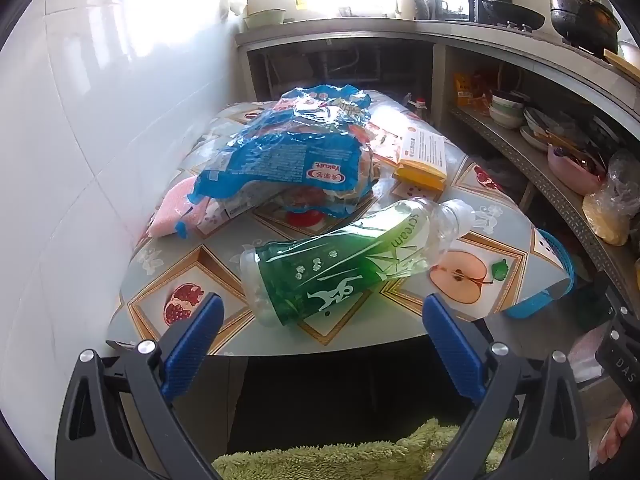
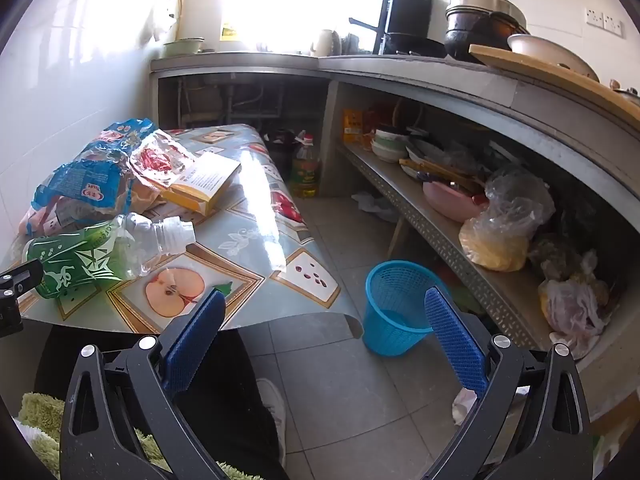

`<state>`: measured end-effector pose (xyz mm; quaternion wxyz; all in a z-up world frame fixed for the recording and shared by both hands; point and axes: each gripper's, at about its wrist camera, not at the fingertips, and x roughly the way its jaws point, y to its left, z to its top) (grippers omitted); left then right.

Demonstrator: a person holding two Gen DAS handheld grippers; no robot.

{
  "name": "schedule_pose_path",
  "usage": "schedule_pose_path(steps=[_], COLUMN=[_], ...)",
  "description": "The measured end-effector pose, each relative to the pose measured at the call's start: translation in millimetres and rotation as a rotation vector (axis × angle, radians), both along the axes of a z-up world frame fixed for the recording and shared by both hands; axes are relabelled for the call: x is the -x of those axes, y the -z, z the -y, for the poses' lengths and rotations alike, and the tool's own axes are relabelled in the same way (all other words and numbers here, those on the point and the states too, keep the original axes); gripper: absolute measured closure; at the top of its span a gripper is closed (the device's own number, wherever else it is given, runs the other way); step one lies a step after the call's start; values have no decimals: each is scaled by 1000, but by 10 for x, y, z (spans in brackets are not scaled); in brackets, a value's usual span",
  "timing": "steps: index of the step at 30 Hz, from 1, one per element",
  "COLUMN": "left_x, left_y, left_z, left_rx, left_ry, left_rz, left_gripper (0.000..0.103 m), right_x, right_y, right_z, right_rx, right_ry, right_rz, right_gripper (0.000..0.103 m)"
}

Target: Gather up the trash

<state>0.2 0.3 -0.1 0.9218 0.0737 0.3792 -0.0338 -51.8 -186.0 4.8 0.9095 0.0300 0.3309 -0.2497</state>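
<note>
Both my left gripper (image 1: 322,320) and right gripper (image 2: 326,316) gape wide, holding nothing. The green-labelled bottle (image 1: 352,256) lies near the table's (image 1: 360,336) front edge; I should straddle its crushed middle (slippery plastic) before carrying it to the blue basket (image 2: 394,308).

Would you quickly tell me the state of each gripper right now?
Left gripper: open, holding nothing.
Right gripper: open, holding nothing.
</note>
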Motion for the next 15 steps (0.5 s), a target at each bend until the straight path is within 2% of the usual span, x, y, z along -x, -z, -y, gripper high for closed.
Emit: schedule_pose_path(steps=[15], left_x=[-6], left_y=[25], left_z=[-65], left_rx=[-7], left_ry=[3], left_rz=[-7], left_gripper=[6], right_x=[-2], right_y=[-12], right_z=[0], right_rx=[6], right_ry=[-4], right_rz=[-3], right_gripper=[8])
